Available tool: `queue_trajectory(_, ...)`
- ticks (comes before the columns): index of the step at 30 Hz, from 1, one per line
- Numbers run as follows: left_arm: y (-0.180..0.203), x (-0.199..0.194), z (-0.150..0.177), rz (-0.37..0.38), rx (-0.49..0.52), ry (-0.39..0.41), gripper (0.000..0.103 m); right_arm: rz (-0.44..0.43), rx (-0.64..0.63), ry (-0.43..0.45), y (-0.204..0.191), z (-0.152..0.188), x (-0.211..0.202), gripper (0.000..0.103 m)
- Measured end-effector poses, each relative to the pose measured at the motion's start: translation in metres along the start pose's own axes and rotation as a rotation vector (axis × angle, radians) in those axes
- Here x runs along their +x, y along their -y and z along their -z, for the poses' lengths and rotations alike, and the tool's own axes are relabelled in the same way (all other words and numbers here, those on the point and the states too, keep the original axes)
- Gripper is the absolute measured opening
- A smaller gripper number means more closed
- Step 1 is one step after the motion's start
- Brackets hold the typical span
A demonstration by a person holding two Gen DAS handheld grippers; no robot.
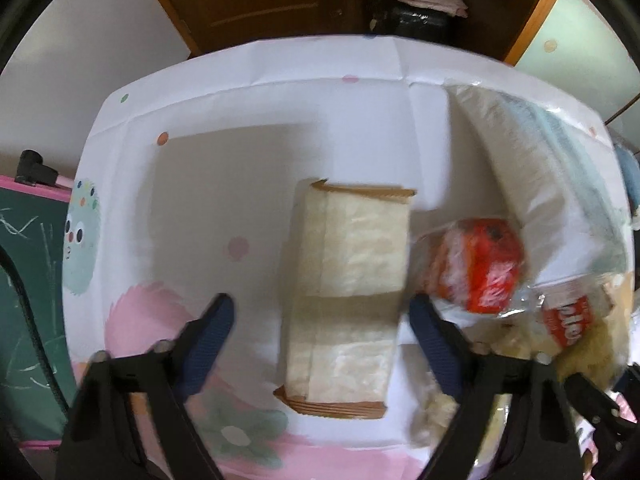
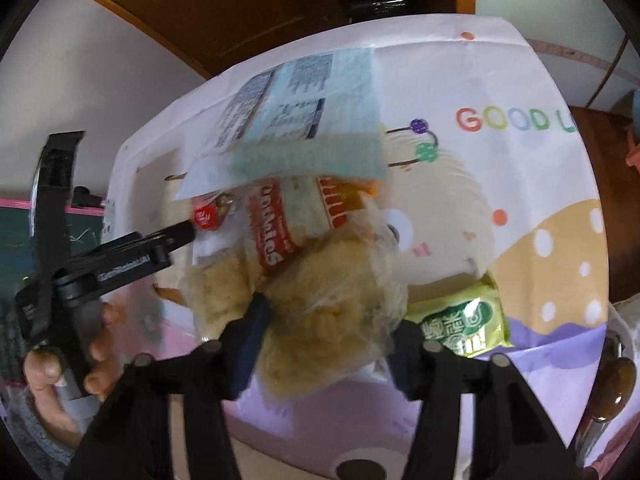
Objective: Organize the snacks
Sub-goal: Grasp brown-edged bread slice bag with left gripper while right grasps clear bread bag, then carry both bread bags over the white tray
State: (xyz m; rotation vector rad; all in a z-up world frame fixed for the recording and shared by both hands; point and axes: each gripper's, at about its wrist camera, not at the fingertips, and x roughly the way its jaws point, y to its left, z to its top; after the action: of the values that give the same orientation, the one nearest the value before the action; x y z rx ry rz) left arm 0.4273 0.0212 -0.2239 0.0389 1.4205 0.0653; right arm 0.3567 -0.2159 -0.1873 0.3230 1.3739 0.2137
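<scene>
Pale, paper-wrapped and brown-edged, a flat packet (image 1: 348,292) lies on the patterned cloth covering the surface (image 1: 256,80), and the left claw (image 1: 322,312) points down over its near half. Its blue pads (image 1: 212,332) stand either side of the packet: the left pad is well clear of the wrapper, the right one just beside its edge, so the jaws are open and grip nothing. To the right of the packet sits a clear bag with a red label (image 1: 480,268), and beyond it a large white-and-blue bag (image 1: 560,184) leans along the far right of the cloth. In the right wrist view, a person's hand (image 2: 68,364) at the far left holds the left tool's black handle. Right of it, the right claw (image 2: 328,340) has its pads against both sides of a clear bag of tan, fluffy pastries (image 2: 320,312), with the plastic bulging between them, gripped at a middling width. Behind that bag lies a red-lettered wrapper (image 2: 276,236), and the white-and-blue bag's printed back (image 2: 304,120) rests on top. A green packet (image 2: 464,320) lies just right of the right claw, touching the pastry bag.
</scene>
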Motion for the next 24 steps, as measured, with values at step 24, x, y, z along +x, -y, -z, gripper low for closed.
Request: queue_trajectory(24,-0.032,-0.221,0.102,0.215,-0.005,0.356,0.053,-0.056,-0.157,0.277,-0.049,0.072,-0.150,0.037)
